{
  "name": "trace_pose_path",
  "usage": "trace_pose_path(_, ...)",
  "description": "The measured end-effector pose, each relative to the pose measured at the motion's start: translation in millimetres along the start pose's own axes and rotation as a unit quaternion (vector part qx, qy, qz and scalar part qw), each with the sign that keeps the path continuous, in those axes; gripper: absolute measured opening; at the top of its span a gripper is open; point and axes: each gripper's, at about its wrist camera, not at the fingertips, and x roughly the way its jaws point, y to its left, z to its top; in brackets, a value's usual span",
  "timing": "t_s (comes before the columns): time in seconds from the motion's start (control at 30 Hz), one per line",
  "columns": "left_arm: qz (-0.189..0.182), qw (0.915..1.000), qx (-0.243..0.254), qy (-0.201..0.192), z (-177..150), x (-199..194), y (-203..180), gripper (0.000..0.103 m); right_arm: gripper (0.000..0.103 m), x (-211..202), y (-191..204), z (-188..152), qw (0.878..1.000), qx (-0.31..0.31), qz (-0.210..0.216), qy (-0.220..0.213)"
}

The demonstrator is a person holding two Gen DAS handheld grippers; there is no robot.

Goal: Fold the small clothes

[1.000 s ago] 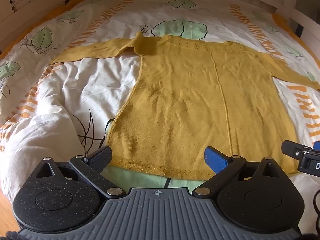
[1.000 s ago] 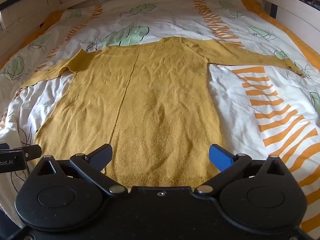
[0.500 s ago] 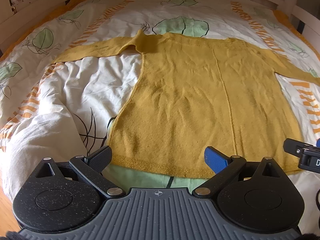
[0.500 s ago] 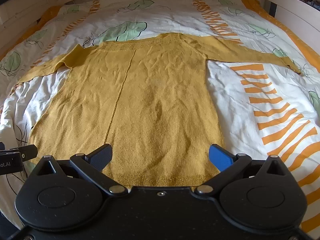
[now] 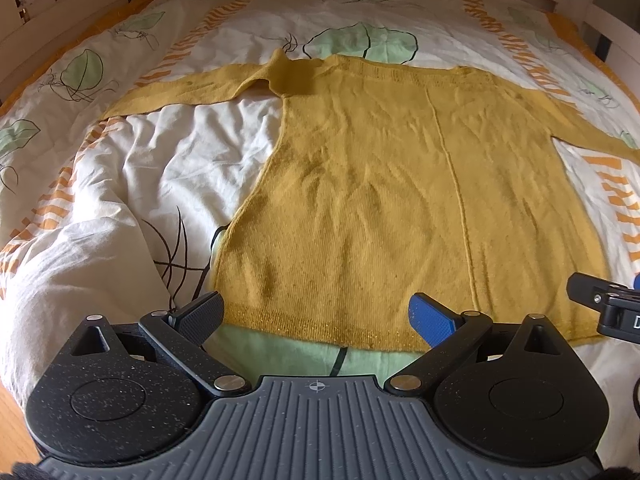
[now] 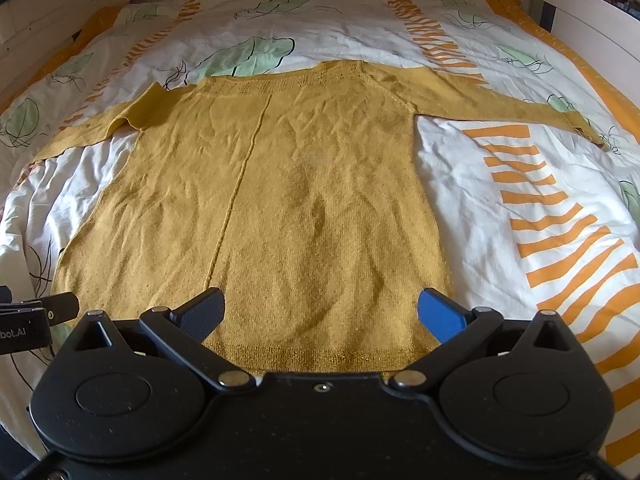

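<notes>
A mustard-yellow knit sweater (image 5: 400,200) (image 6: 280,208) lies flat on the bed, hem toward me, both sleeves stretched out sideways. My left gripper (image 5: 316,314) hovers open over the hem's left half, nothing between its black and blue fingers. My right gripper (image 6: 320,312) hovers open over the hem's right half, also empty. The right gripper's tip (image 5: 600,304) shows at the right edge of the left wrist view. The left gripper's tip (image 6: 36,316) pokes in at the left edge of the right wrist view.
The sweater rests on a rumpled white duvet (image 5: 140,200) (image 6: 520,200) printed with green leaves and orange stripes. A white wooden bed frame (image 6: 580,20) runs along the sides and far end. A strip of wood floor (image 5: 10,420) shows at the lower left.
Both grippers have drawn back slightly and tilted, so the sweater sits a bit farther away in each view. Both stay open and the sweater has not moved.
</notes>
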Motion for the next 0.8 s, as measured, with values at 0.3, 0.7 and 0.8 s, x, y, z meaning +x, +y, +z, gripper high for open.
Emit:
trace_pose_path(0.3,0.000,1.0000,-0.001,0.008,0.0,4.6,0.3,0.100,0.102,4.7,2.8,-0.4,1.000,-0.003,0.003,0.006)
trace_pose_path(0.7,-0.001,0.9998,-0.002,0.020,2.5,12.7,-1.0,0.100,0.102,12.8,5.7,0.7,1.000,-0.005,0.004,0.017)
trace_pose_path(0.8,-0.002,0.9997,-0.001,0.024,3.4,15.8,-1.4,0.100,0.102,16.0,6.5,1.3,1.000,-0.004,0.005,0.021)
